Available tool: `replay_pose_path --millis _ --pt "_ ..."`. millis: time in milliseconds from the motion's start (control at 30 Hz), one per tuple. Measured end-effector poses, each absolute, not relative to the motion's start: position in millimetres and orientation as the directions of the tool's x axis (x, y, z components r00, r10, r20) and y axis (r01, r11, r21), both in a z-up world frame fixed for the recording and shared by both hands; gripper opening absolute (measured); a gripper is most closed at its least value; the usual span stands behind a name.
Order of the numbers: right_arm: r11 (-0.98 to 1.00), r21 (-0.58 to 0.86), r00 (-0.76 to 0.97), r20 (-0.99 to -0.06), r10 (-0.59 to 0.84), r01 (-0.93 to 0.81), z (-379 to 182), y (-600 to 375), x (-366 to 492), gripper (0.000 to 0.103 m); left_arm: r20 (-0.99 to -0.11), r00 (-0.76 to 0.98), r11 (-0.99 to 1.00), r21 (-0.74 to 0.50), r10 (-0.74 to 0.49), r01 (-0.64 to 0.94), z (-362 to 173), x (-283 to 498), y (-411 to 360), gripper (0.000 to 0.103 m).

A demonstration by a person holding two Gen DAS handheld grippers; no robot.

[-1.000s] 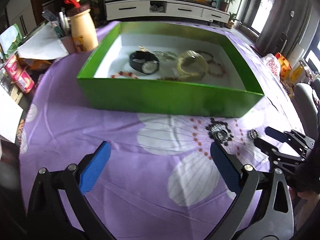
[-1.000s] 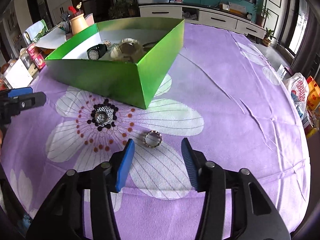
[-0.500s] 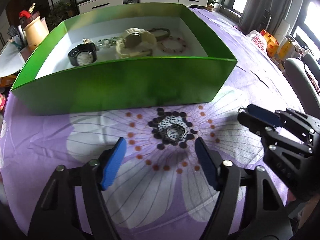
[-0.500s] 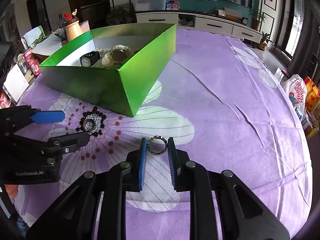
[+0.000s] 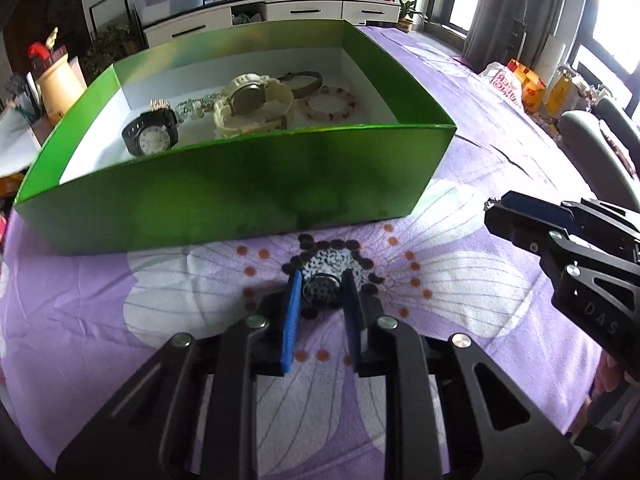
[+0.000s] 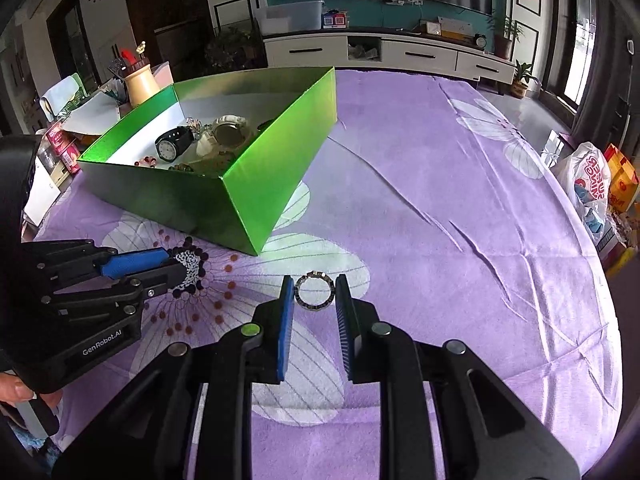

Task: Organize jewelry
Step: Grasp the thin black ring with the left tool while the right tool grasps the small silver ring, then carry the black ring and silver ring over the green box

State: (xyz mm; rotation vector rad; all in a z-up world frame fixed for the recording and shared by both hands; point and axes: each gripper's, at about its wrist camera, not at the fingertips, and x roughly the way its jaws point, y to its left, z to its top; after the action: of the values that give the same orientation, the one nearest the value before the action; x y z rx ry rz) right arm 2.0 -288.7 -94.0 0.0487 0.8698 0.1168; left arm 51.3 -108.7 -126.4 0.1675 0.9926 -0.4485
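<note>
A green box (image 5: 240, 200) on the purple flowered cloth (image 6: 440, 200) holds a black watch (image 5: 150, 138), a cream watch (image 5: 252, 104) and a bead bracelet (image 5: 330, 104). In front of it a silvery ring (image 5: 322, 290) lies on the flower's speckled centre. My left gripper (image 5: 322, 300) is closing on it, and its blue pads touch both sides. In the right wrist view a studded ring (image 6: 314, 292) stands on edge between the pads of my right gripper (image 6: 314, 294), which is shut on it. Each gripper shows in the other's view: the left gripper (image 6: 176, 266) and the right gripper (image 5: 496, 206).
A cream jar with pens (image 5: 60, 84) and papers stand left of the box. A grey chair (image 5: 592, 140) and shopping bags (image 6: 592, 184) sit past the table's right edge. A thumb (image 6: 16, 390) holds the left tool.
My left gripper came forward and down to the flower centre, and its wide jaws narrowed around the silvery ring. My right jaws closed from either side onto the studded ring.
</note>
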Motion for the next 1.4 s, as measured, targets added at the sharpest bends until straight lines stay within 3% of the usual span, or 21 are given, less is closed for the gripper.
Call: replay_pose_path --millis 733,1400 --pt "0.978 0.121 0.683 -0.701 0.206 -0.17 -57 -236 -10 0.021 -0.774 0.568 0.959 -0.187 -0.279 0.215 -74 39 25 0.02" --pt "0.975 0.125 0.719 -0.658 0.222 -0.186 -28 -221 20 0.021 -0.718 0.63 0.954 -0.192 -0.297 0.231 -36 69 36 0.02"
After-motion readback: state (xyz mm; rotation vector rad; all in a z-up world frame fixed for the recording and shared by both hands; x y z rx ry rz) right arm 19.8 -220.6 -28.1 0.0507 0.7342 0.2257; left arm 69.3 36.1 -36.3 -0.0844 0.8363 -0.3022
